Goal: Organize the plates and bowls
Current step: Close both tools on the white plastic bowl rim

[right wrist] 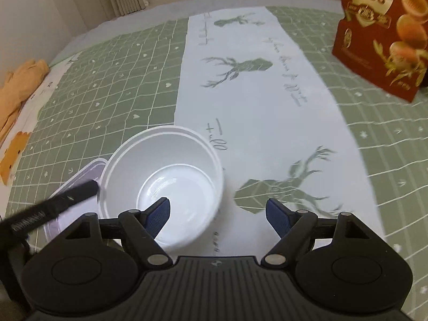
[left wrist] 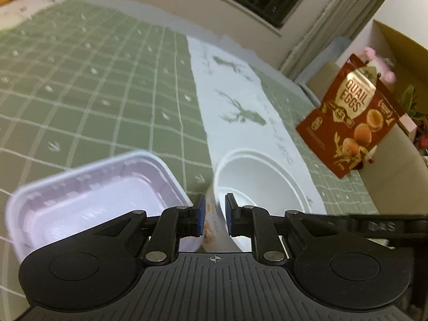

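Note:
A white round bowl (left wrist: 262, 176) sits on the white deer-print runner (left wrist: 240, 93), with a lilac rectangular plastic container (left wrist: 88, 195) touching its left side. My left gripper (left wrist: 215, 215) is shut on the bowl's near-left wall, one pad inside and one outside. In the right wrist view the same bowl (right wrist: 165, 165) lies below my right gripper (right wrist: 218, 214), which is open and holds nothing. Its left finger hangs over the bowl's inside, its right one over the runner (right wrist: 267, 112). The left gripper's arm (right wrist: 53, 208) reaches the bowl's rim from the left, over the lilac container (right wrist: 83, 174).
A red quail-eggs pouch (left wrist: 350, 117) (right wrist: 382, 34) stands at the right on the green checked tablecloth (left wrist: 93, 85). An orange cloth (right wrist: 18, 93) lies at the far left edge. A cardboard box (left wrist: 396, 45) and a pink toy (left wrist: 379, 61) are beyond the table.

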